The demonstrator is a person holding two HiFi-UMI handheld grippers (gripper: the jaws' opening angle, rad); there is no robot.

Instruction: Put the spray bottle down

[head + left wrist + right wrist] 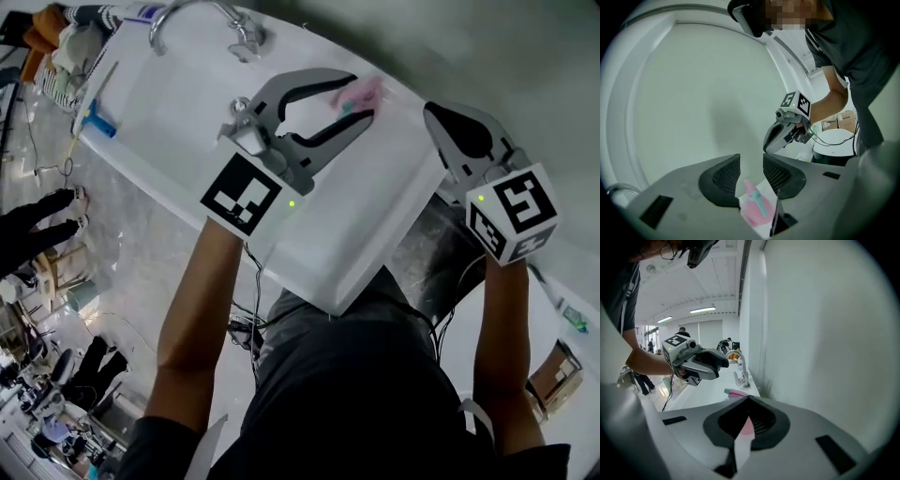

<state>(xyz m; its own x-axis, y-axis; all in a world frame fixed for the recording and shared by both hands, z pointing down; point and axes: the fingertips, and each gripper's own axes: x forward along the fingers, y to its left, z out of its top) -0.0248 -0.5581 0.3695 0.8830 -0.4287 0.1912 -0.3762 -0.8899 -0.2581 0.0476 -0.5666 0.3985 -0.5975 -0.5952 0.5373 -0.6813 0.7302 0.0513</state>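
Note:
The pink spray bottle (364, 94) with a teal trigger lies on its side on the white counter (187, 112), close to the wall. My left gripper (360, 99) hovers over it with its jaws spread wide and the pads clear of it. In the left gripper view the bottle (754, 209) shows low down through the gap of that gripper (751, 174). My right gripper (435, 112) hangs off the counter's right end, jaws together and empty. In the right gripper view a sliver of the bottle (737, 393) shows past the right gripper (749, 402).
A chrome faucet (202, 14) stands at the counter's far end, and a blue-handled tool (98, 119) lies at its left edge. The pale wall (825, 324) runs along the counter's back. A white bin (834, 139) and cardboard boxes (844, 120) stand on the floor.

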